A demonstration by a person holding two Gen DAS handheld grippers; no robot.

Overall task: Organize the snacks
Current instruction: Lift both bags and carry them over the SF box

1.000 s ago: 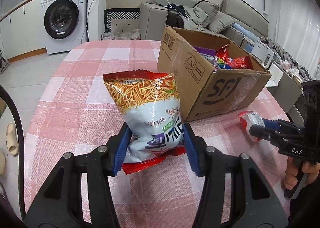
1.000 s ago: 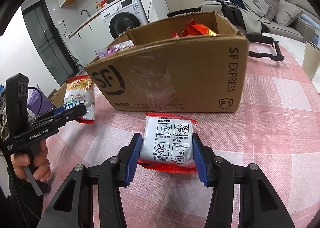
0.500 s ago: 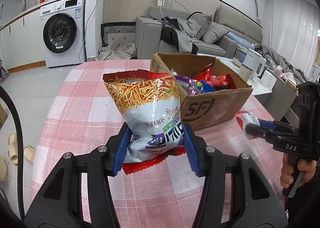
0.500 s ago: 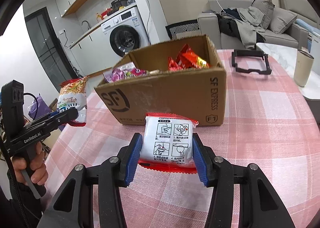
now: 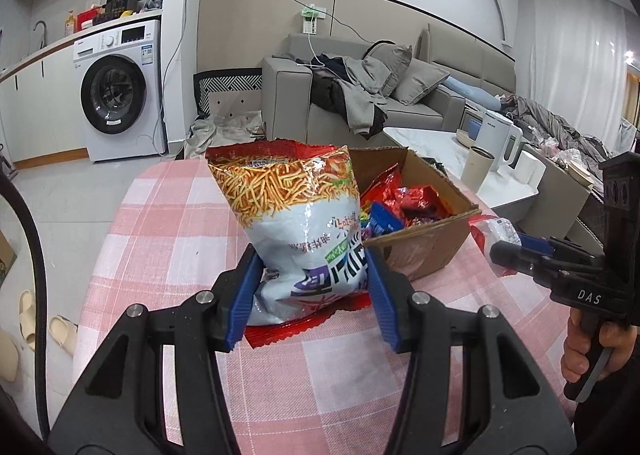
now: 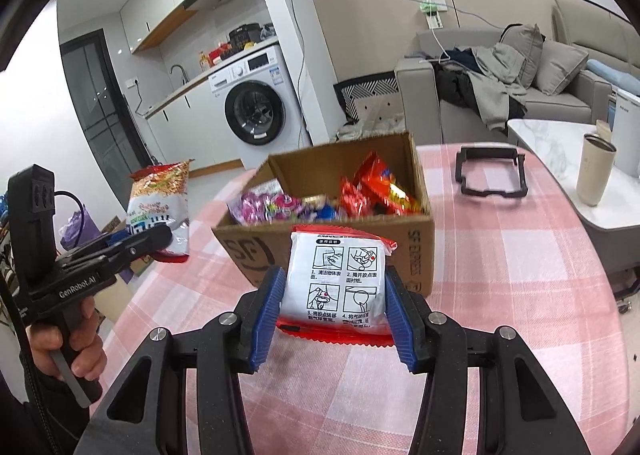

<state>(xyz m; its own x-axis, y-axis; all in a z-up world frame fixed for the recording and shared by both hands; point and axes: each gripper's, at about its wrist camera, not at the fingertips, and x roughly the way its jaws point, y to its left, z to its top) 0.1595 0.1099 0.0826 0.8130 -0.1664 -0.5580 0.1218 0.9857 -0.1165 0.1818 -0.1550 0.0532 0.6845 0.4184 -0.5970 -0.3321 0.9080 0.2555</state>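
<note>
Washing machine [image 5: 116, 93] by the wall, grey sofa [image 6: 560, 95], beige tumbler [image 6: 595, 169] beside a white kettle [image 5: 498, 143].

Pretty clearly someone's home, open-plan flat: washer [image 5: 114, 95] under a kitchen counter upper left, grey sofa [image 5: 424, 95] piled with clothes upper right, slippers [image 5: 44, 329] on the floor, checked tabletop [image 5: 160, 231] in the middle.

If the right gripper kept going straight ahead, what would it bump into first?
Probably the cardboard box: its near wall sits straight ahead of the right gripper and its white packet. Depth is uncertain.
</note>
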